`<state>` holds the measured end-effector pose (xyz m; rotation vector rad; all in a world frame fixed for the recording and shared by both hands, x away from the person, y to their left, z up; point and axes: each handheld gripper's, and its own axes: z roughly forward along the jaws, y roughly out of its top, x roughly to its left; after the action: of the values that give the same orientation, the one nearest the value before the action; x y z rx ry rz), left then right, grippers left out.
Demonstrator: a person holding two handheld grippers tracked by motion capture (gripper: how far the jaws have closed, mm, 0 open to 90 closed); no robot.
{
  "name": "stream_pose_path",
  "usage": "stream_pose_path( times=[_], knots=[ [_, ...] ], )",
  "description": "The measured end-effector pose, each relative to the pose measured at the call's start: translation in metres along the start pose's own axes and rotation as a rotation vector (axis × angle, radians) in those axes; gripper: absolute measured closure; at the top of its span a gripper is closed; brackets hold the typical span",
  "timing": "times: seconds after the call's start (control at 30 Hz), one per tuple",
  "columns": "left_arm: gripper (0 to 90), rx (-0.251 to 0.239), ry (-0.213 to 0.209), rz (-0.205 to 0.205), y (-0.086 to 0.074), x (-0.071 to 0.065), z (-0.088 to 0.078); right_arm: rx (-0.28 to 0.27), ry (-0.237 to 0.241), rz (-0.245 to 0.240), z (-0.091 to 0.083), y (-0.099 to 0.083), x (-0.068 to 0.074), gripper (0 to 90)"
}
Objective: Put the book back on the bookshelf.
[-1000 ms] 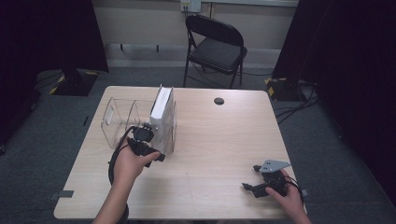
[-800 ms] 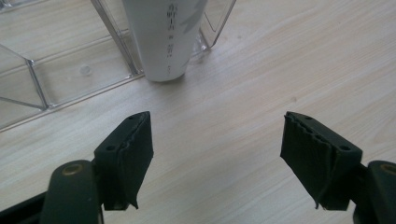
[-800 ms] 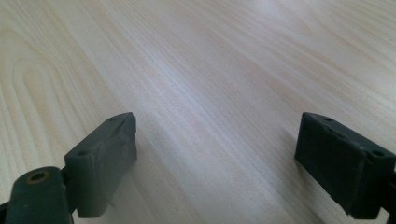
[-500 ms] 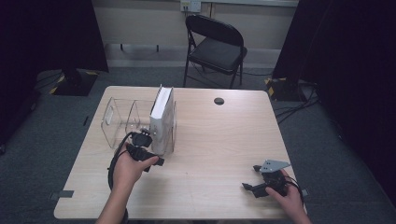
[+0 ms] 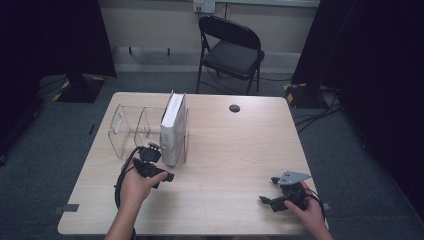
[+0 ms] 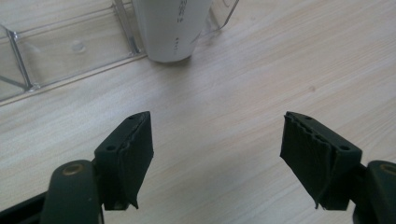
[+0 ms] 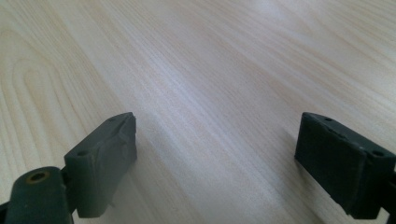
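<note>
One chair (image 5: 231, 50) beyond table (image 5: 240, 150).

Book parked in the rack, table's left half

Book (image 5: 173, 127) stands in the rack's (image 5: 131, 131) 3 o'clock slot; left gripper (image 5: 159, 161) just off its 6 o'clock end, right gripper (image 5: 269, 190) way over at 4.

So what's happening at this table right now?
A person sits at a wooden table with a gripper in each hand. The left gripper is open and empty, just in front of a white book that stands upright in the right-hand slot of a clear plastic rack. The right gripper, also open and empty, rests near the table's front right corner, far from the rack.
</note>
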<state>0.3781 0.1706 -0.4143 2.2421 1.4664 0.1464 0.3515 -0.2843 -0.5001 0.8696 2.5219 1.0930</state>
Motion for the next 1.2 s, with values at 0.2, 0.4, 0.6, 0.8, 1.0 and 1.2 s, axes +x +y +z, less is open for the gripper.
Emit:
stream_pose_path(
  times=[0.2, 0.4, 0.6, 0.8, 1.0, 1.2],
  knots=[
    [25.4, 0.006, 0.008, -0.005, -0.006, 0.005, 0.001, 0.0, 0.0, -0.001, 0.0, 0.0, 0.0, 11.9],
    [25.5, 0.004, 0.006, -0.015, -0.012, 0.008, 0.006, 0.0, 0.0, 0.0, 0.0, 0.0, 0.0, 11.9],
    [25.1, -0.003, 0.02, -0.014, -0.014, 0.013, 0.006, 0.001, 0.0, -0.001, 0.0, 0.0, 0.0, 11.9],
    [24.4, -0.008, 0.022, -0.013, -0.02, 0.017, 0.006, 0.0, -0.001, 0.001, 0.0, 0.0, 0.0, 11.9],
    [23.9, -0.005, 0.028, -0.025, -0.027, 0.022, 0.007, 0.0, 0.0, 0.0, 0.0, 0.0, 0.0, 11.9],
    [23.3, -0.018, 0.025, -0.034, -0.033, 0.027, 0.007, 0.0, 0.0, 0.001, 0.0, 0.0, 0.0, 11.9]
  ],
)
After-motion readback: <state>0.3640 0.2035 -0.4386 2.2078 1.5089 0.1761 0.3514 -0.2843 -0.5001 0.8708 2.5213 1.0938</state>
